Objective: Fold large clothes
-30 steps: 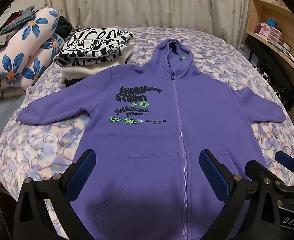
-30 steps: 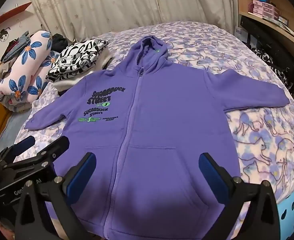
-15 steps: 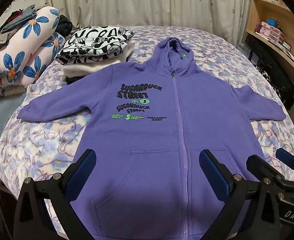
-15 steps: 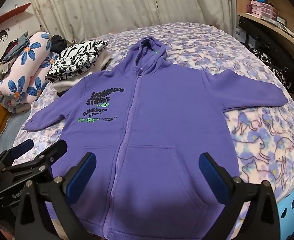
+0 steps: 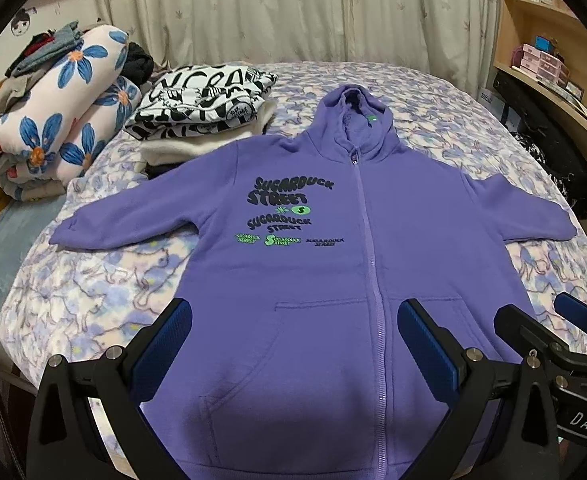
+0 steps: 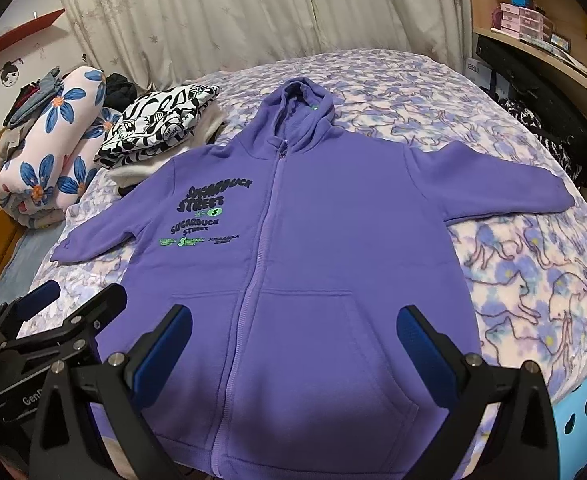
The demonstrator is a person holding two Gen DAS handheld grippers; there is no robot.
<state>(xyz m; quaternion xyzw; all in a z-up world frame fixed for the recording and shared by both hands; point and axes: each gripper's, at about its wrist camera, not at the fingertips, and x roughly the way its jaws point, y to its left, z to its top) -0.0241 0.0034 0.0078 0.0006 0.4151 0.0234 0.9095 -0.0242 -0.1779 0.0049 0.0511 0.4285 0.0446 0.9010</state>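
A purple zip hoodie (image 5: 325,264) with black and green "Sugarduck Street" print lies flat, face up, on the bed, sleeves spread to both sides, hood at the far end. It also shows in the right wrist view (image 6: 313,248). My left gripper (image 5: 293,344) is open and empty, held above the hoodie's lower front by the pocket. My right gripper (image 6: 293,344) is open and empty, above the hem area right of the zip. Each gripper shows in the other's view, the right one (image 5: 553,340) and the left one (image 6: 53,320).
The bed (image 5: 93,280) has a purple cat-print cover. A stack of folded clothes topped by a black-and-white garment (image 5: 201,100) sits at the far left. A rolled floral quilt (image 5: 57,120) lies beside it. Wooden shelves (image 5: 553,72) stand right. A blue stool (image 6: 585,420) is by the bed.
Both grippers have drifted slightly, so the hoodie sits a little lower in both views. The hoodie itself has not moved. Both grippers stay open.
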